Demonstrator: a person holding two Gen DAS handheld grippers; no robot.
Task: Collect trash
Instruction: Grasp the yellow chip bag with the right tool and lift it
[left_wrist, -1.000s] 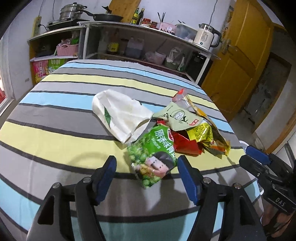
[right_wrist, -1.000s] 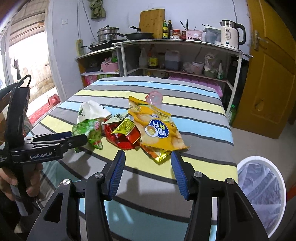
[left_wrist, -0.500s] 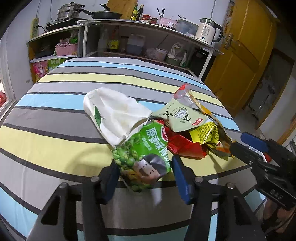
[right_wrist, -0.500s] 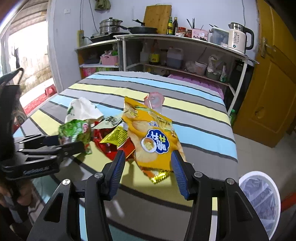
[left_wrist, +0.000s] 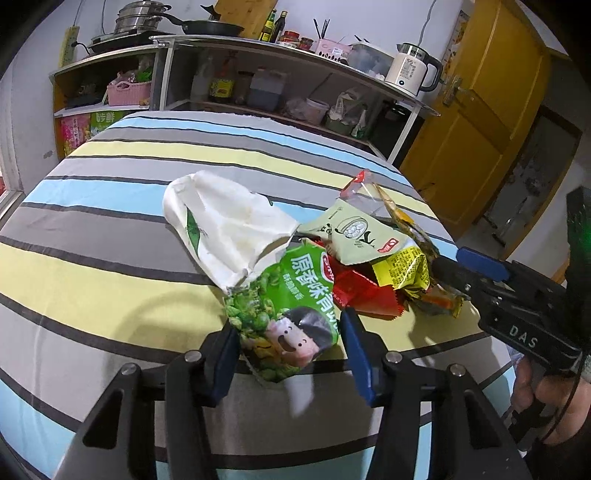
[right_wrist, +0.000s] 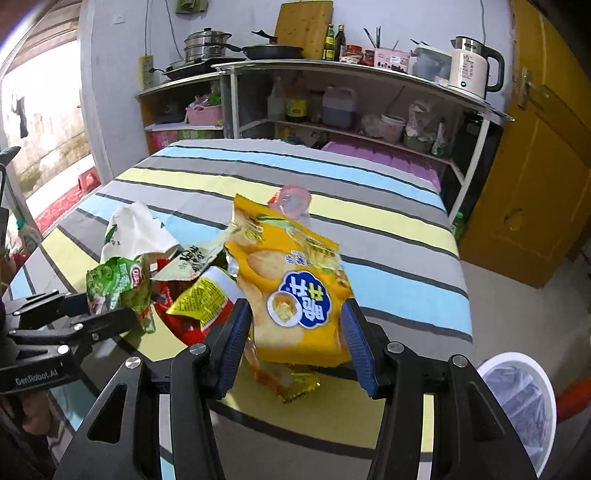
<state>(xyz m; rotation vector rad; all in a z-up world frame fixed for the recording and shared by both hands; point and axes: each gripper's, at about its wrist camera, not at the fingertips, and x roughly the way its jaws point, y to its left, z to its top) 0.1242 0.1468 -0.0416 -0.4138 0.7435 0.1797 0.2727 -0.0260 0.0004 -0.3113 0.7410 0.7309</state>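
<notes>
While the left claw (left_wrist: 290, 354), its jaws just closing, clamps the crinkled green pea snack packet (left_wrist: 286, 310) on the striped-cloth desk (left_wrist: 110, 280), the right claw (right_wrist: 293, 341), also closing, straddles the yellow chip bag (right_wrist: 295, 295); contact unclear.

Two hand-held grippers, both angled downward.
Left gripper (left_wrist: 288, 343): jaws have just been closing, with a green packet (left_wrist: 288, 306) between its blue pads. Right gripper (right_wrist: 295, 339): jaws have just been closing around a yellow bag (right_wrist: 295, 295); a hand (left_wrist: 546, 384) grasps its handle.
</notes>
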